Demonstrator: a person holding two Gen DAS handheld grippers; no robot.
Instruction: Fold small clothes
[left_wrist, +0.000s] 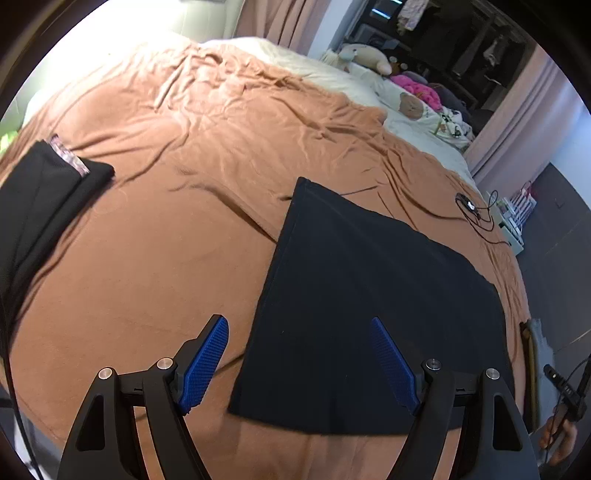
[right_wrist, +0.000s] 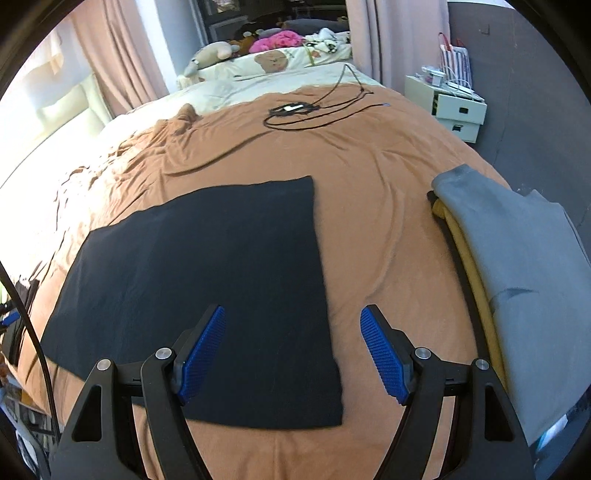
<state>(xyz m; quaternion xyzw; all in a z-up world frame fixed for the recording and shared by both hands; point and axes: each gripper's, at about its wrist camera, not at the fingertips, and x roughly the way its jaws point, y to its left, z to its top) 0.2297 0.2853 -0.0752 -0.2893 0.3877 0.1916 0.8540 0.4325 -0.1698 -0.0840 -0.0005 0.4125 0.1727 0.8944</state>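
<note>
The left tool (left_wrist: 299, 363) is hovering with its jaws standing wide and nothing between them, its blue pads (left_wrist: 205, 365) hanging over the left edge of the dark cloth (left_wrist: 369, 295). The right tool (right_wrist: 293, 354) is likewise gaping wide and gripping nothing — it is hanging above the cloth's right edge (right_wrist: 207, 277). The cloth is lying flat and smooth on the brown blanket (left_wrist: 166, 240) near the bed's near edge. A black folded garment (left_wrist: 40, 199) is sitting toward the bed's left edge, and a stack of grey and yellow clothes (right_wrist: 517, 251) is resting at the right edge — well apart from the cloth. A black cable (right_wrist: 306, 110) is coiling farther up the bed.
</note>
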